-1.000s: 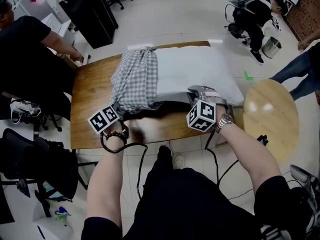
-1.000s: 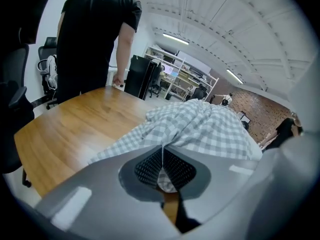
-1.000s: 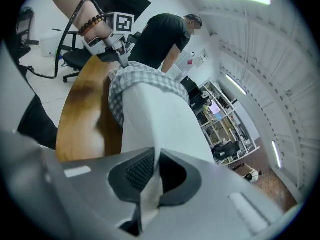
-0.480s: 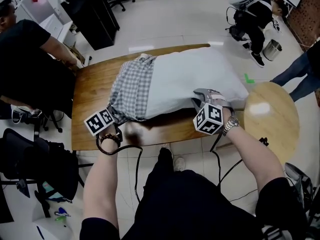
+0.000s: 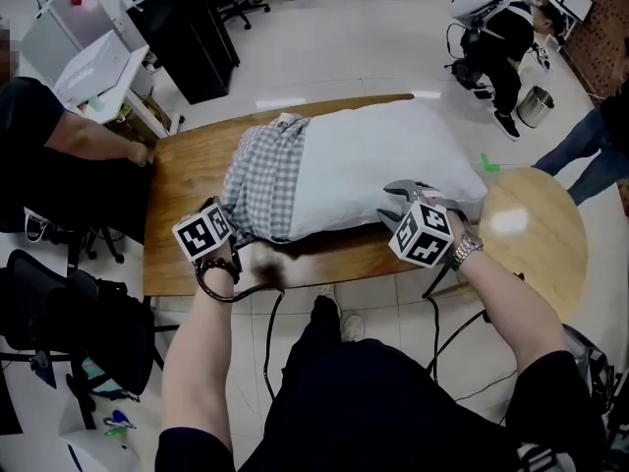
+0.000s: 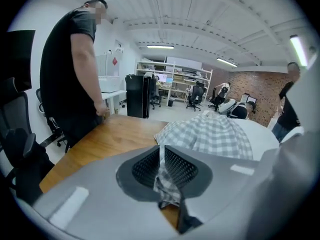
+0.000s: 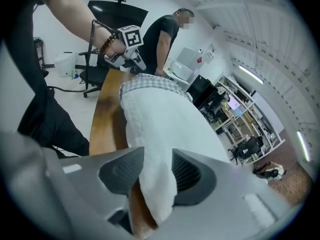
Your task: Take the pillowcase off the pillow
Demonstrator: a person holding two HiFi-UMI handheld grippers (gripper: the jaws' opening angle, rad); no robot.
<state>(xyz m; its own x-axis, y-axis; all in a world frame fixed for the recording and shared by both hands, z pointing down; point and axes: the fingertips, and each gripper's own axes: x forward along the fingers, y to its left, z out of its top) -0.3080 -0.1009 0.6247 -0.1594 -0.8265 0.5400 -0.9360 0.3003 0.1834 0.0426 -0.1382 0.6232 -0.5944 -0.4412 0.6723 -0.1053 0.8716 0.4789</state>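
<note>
A white pillow (image 5: 373,160) lies across the wooden table (image 5: 192,175), with the checked pillowcase (image 5: 263,175) bunched over its left end. My left gripper (image 5: 234,226) is shut on the pillowcase's near edge. Its jaws (image 6: 162,164) have just been opening a little, and a fold of checked cloth (image 6: 210,134) is still pinched between them. My right gripper (image 5: 391,205) is at the pillow's near right corner. Its jaws (image 7: 157,171) have just been opening, and the white corner (image 7: 160,119) hangs loosely between the pads. The right gripper view also shows the left gripper (image 7: 131,59) far off.
A round wooden table (image 5: 531,234) stands close on the right. A person in black (image 5: 59,146) sits at the table's left end, beside a black office chair (image 5: 59,323). A black cabinet (image 5: 187,37) stands beyond the table. Another person's leg (image 5: 580,155) shows at the right edge.
My right gripper has slid to the right and its jaws have spread off the pillow corner. My left gripper has lifted slightly and rolled, still holding the checked cloth.
</note>
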